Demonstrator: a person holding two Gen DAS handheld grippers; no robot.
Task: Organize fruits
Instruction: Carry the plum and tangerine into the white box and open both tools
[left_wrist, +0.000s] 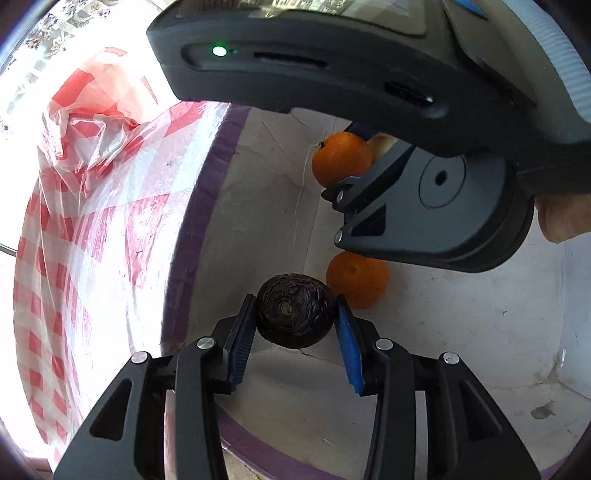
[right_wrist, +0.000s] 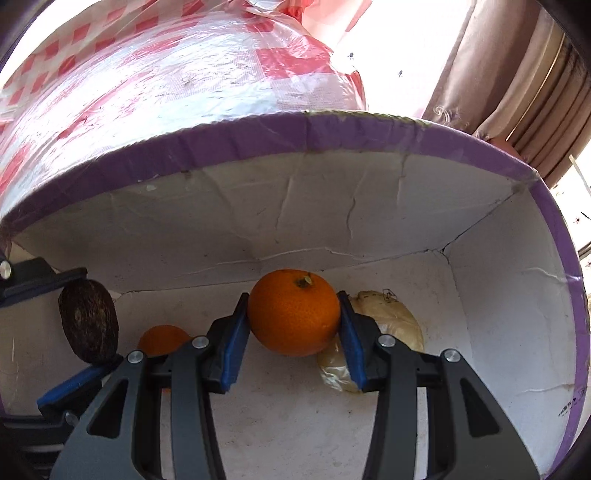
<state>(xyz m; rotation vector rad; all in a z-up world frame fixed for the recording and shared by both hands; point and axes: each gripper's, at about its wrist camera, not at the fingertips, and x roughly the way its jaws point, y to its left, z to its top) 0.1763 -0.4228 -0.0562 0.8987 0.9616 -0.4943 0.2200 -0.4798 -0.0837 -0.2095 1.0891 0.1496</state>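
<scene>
Both grippers are inside a white cardboard box with a purple rim (right_wrist: 369, 127). My left gripper (left_wrist: 295, 314) is shut on a dark, wrinkled round fruit (left_wrist: 295, 312), held above the box floor; the fruit also shows in the right wrist view (right_wrist: 88, 325). My right gripper (right_wrist: 293, 314) is shut on an orange (right_wrist: 295, 314), which shows behind the right gripper's body in the left wrist view (left_wrist: 340, 158). A second orange (left_wrist: 360, 282) lies on the box floor near the wall, and also shows in the right wrist view (right_wrist: 162, 339).
A pale yellowish fruit or lump (right_wrist: 388, 321) lies on the box floor behind the right gripper's right finger. A red-and-white checked plastic sheet (left_wrist: 74, 221) covers the surface outside the box. Curtain folds (right_wrist: 517, 92) hang beyond the box.
</scene>
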